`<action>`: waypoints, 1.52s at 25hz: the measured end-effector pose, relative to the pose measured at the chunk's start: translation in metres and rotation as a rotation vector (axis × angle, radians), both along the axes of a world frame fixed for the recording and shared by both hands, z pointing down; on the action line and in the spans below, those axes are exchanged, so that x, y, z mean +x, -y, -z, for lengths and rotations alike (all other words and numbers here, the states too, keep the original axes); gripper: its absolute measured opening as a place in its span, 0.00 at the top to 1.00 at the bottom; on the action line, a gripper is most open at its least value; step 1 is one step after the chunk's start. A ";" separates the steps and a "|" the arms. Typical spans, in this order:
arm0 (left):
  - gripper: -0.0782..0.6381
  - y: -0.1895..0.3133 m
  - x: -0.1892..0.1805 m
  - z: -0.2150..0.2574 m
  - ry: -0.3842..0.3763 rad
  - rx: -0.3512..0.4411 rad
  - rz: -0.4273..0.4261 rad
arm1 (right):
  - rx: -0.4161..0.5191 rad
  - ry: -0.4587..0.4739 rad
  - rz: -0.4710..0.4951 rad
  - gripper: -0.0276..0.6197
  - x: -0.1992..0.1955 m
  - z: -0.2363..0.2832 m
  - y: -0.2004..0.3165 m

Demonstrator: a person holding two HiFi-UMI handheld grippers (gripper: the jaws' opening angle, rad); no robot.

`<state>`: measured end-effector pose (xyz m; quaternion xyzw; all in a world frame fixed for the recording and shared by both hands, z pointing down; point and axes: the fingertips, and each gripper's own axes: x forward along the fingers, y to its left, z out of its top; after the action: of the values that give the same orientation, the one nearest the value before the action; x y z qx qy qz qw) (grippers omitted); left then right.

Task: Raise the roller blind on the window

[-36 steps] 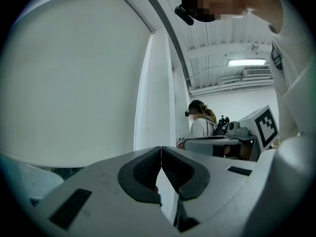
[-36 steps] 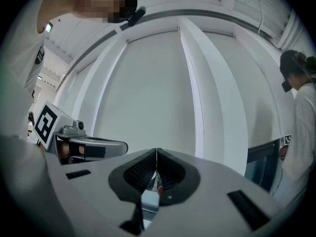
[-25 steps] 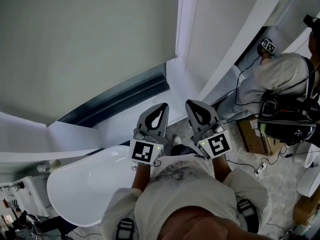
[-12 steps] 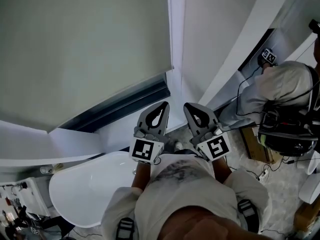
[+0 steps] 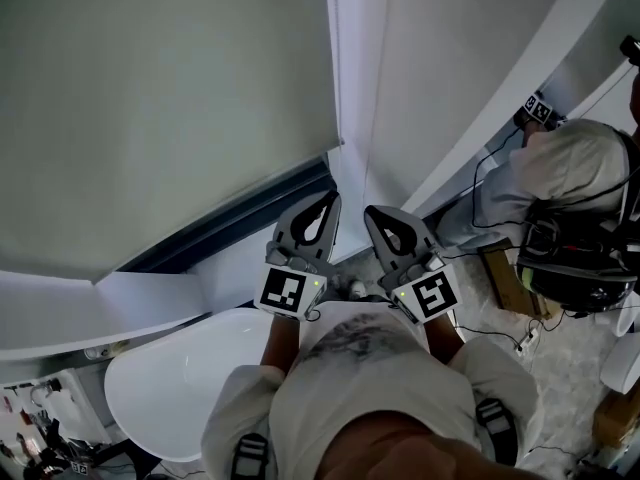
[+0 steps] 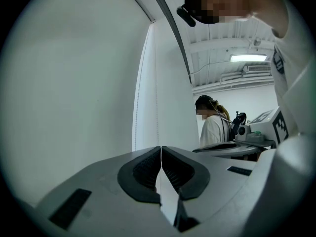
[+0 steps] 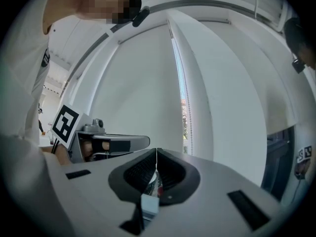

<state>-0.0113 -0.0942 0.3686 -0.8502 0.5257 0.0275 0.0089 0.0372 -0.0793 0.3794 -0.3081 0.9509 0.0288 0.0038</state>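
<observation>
Both claws are pinched together with nothing in them: left gripper and right gripper sit side by side, near the window corner. The roller blind hangs most of the way down (only a dark strip shows below it). The thin beaded line beside it is probably its chain.

Roller blind left, another person right
</observation>
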 end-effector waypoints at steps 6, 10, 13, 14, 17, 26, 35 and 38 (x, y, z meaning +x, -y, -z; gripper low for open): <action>0.88 0.022 0.007 -0.002 -0.003 0.002 -0.082 | -0.010 0.004 -0.065 0.86 0.002 -0.005 0.011; 0.88 0.032 0.013 0.001 -0.001 0.004 -0.132 | -0.045 -0.028 -0.102 0.86 0.010 -0.015 0.013; 0.88 0.036 0.009 0.004 -0.007 0.007 -0.154 | -0.046 -0.018 -0.120 0.86 0.005 -0.012 0.013; 0.88 0.037 0.008 0.003 -0.008 0.008 -0.161 | -0.049 -0.020 -0.128 0.86 0.004 -0.013 0.013; 0.88 0.043 0.008 -0.002 -0.010 0.008 -0.179 | -0.037 -0.021 -0.154 0.86 0.003 -0.015 0.016; 0.81 0.064 0.019 0.003 0.008 0.016 -0.231 | -0.051 -0.043 -0.175 0.86 0.004 -0.015 0.020; 0.79 0.080 0.029 0.005 0.012 0.028 -0.265 | -0.071 -0.071 -0.180 0.86 0.004 -0.014 0.019; 0.78 0.083 0.029 0.004 0.012 0.025 -0.272 | -0.040 -0.050 -0.201 0.86 0.004 -0.009 0.019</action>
<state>0.0179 -0.1768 0.3646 -0.9135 0.4052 0.0300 0.0189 0.0413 -0.0988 0.3887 -0.4014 0.9153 0.0178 -0.0289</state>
